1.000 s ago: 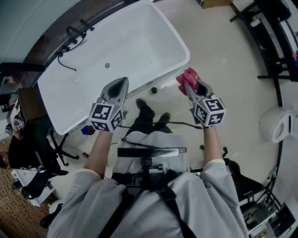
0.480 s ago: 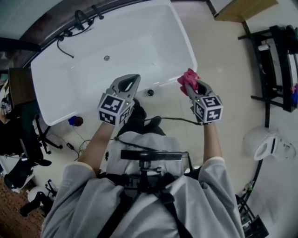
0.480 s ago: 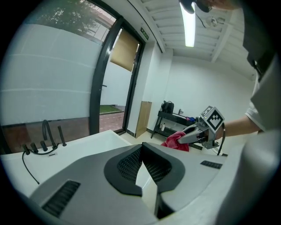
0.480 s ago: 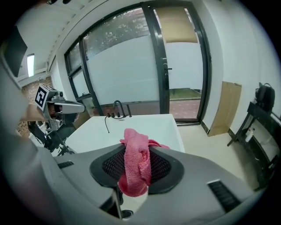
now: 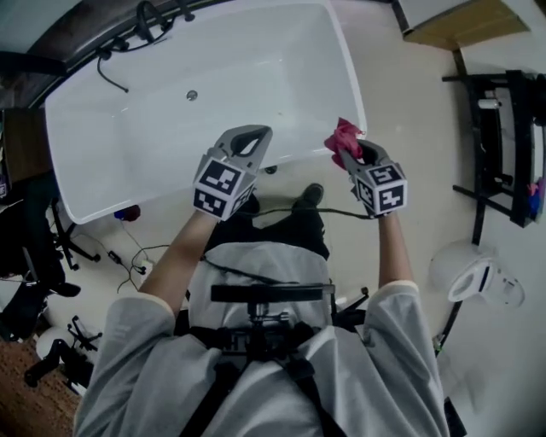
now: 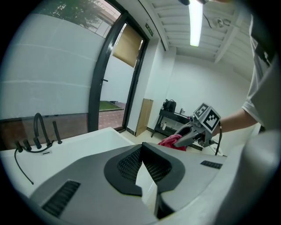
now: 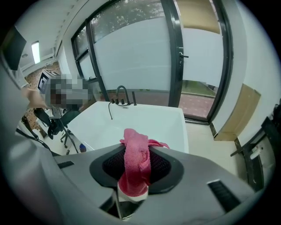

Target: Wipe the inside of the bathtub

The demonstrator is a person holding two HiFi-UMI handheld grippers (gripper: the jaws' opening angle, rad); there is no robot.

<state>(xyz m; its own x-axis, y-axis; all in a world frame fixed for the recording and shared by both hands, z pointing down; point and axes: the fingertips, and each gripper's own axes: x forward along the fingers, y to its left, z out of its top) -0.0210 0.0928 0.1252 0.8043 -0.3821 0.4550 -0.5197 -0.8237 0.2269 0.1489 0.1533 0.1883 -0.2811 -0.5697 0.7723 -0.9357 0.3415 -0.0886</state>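
The white bathtub [image 5: 213, 72] lies across the top of the head view, with a drain [image 5: 191, 96] in its floor and a black faucet [image 5: 149, 21] at its far rim. My left gripper [image 5: 253, 131] hangs over the tub's near rim, shut with nothing in it. My right gripper [image 5: 350, 147] is at the tub's near right corner, shut on a pink cloth [image 5: 344, 136]. In the right gripper view the pink cloth [image 7: 136, 162] sticks up between the pads, with the bathtub [image 7: 140, 121] beyond. The left gripper view shows the right gripper [image 6: 193, 132] and pink cloth [image 6: 170, 141].
A white toilet [image 5: 478, 277] stands at the right, a black rack [image 5: 503, 145] beyond it, and a wooden board [image 5: 465, 26] at top right. Cables [image 5: 128, 256] and a blue-red object [image 5: 128, 212] lie on the floor left of my feet. A person [image 7: 48, 105] stands beyond the tub's left end.
I have stepped closer to the tub. Both grippers have moved forward to its near rim, the right one still holding the pink cloth.
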